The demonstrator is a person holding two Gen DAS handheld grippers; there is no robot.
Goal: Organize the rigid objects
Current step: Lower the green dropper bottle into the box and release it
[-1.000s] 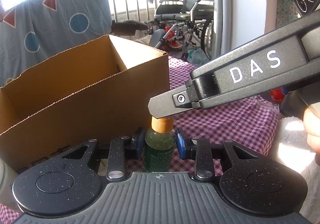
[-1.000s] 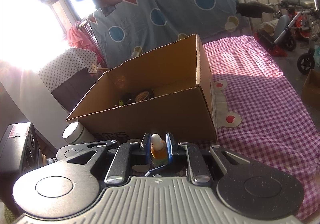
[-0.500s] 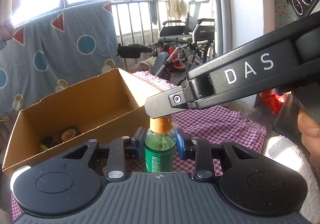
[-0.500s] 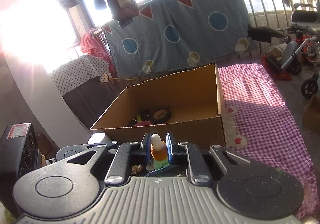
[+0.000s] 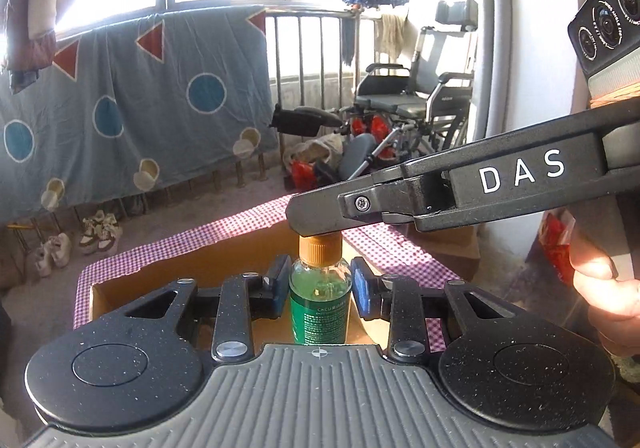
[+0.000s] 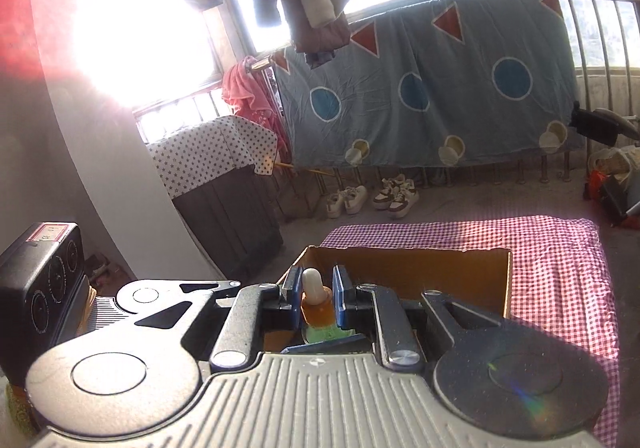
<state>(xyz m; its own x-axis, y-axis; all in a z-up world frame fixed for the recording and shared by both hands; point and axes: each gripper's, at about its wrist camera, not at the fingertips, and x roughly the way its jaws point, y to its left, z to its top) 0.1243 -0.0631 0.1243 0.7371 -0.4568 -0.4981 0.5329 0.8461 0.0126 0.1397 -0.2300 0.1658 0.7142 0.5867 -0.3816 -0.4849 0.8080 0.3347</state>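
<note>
A small green bottle (image 5: 319,300) with an orange cap stands upright between the blue pads of my left gripper (image 5: 320,286), which is shut on its body. My right gripper (image 6: 316,298) is shut on the bottle's top, an orange collar with a white tip (image 6: 313,290); in the left wrist view its black finger (image 5: 360,206) reaches in from the right over the cap. Both hold the bottle above the open cardboard box (image 6: 420,272), which also shows in the left wrist view (image 5: 192,268). The box's inside is hidden.
The box sits on a pink checked cloth (image 6: 560,260). A dotted blue blanket (image 6: 440,88) hangs on a railing behind. Shoes (image 6: 372,196) lie on the floor, a wheelchair (image 5: 416,100) stands at the far right, and a dark cabinet (image 6: 228,204) stands at left.
Both grippers have risen together with the bottle. The box has dropped low in both views, and its contents have gone out of sight.
</note>
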